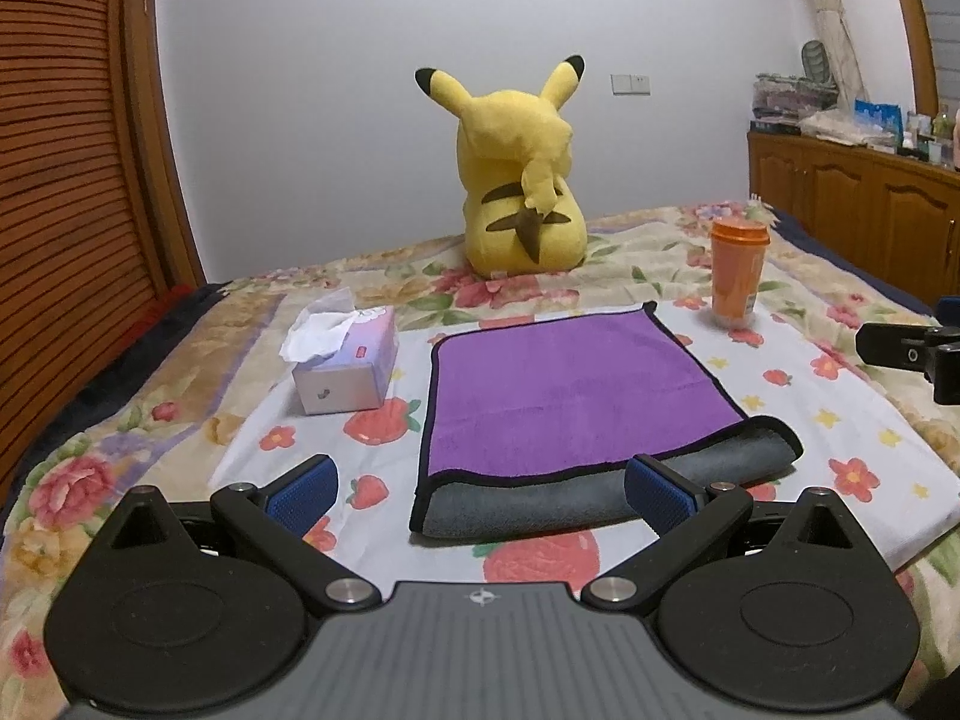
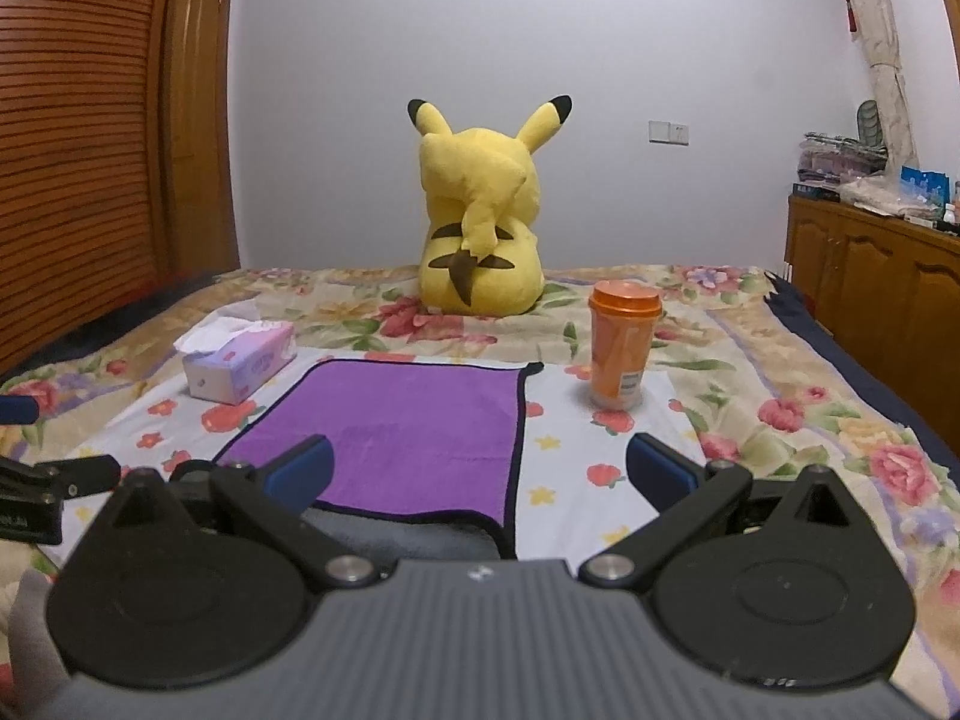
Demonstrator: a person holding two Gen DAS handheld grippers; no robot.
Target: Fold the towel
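Note:
A purple towel [image 1: 570,384] with black trim lies on the bed, folded once, with its grey underside showing as a rolled fold [image 1: 540,501] along the near edge. My left gripper [image 1: 480,495] is open and empty just in front of that fold, over its left corner. The towel also shows in the right wrist view [image 2: 408,426]. My right gripper [image 2: 480,471] is open and empty, straddling the towel's near right corner. Part of the right gripper shows at the right edge of the left wrist view [image 1: 912,357].
A tissue box [image 1: 345,363] stands left of the towel. An orange cup [image 1: 738,270] stands at its far right. A yellow plush toy [image 1: 516,180] sits behind. The floral bedspread [image 1: 180,408] covers the bed. A wooden cabinet [image 1: 870,204] lines the right wall.

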